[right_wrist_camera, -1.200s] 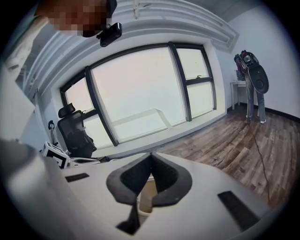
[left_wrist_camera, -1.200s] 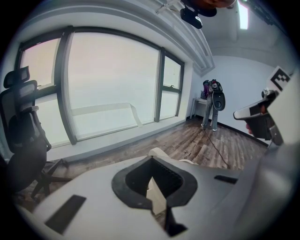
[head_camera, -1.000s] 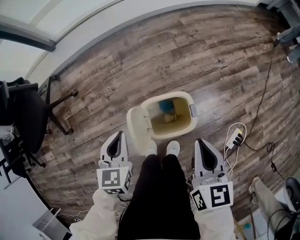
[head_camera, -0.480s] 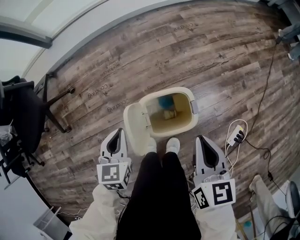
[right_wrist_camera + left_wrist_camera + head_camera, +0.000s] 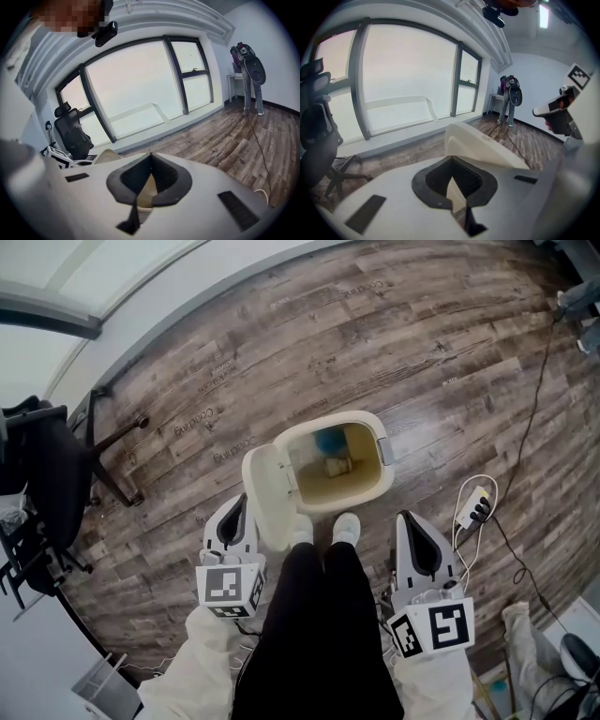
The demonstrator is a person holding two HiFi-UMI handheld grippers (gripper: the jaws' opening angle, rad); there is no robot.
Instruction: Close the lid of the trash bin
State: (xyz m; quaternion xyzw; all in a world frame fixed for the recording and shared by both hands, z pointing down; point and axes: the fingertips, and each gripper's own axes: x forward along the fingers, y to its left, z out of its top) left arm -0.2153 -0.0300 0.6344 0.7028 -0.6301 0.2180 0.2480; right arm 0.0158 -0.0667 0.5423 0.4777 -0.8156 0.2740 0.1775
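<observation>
A cream trash bin stands open on the wood floor just ahead of my feet, with a blue item and a pale scrap inside. Its lid is hinged on the left and stands up. My left gripper is shut, its tip close beside the lid's outer face; whether they touch is unclear. In the left gripper view the lid rises right beyond the left gripper. My right gripper is shut and empty, to the right of the bin and apart from it. The right gripper points past the bin towards the windows.
A black office chair stands at the left by the window wall. A white power strip with looped cables lies on the floor right of the bin, and a black cable runs off to the far right. My legs hang between the grippers.
The bin and its raised lid have drawn nearer to my feet. The left gripper has come up beside the lid. The right gripper has barely shifted.
</observation>
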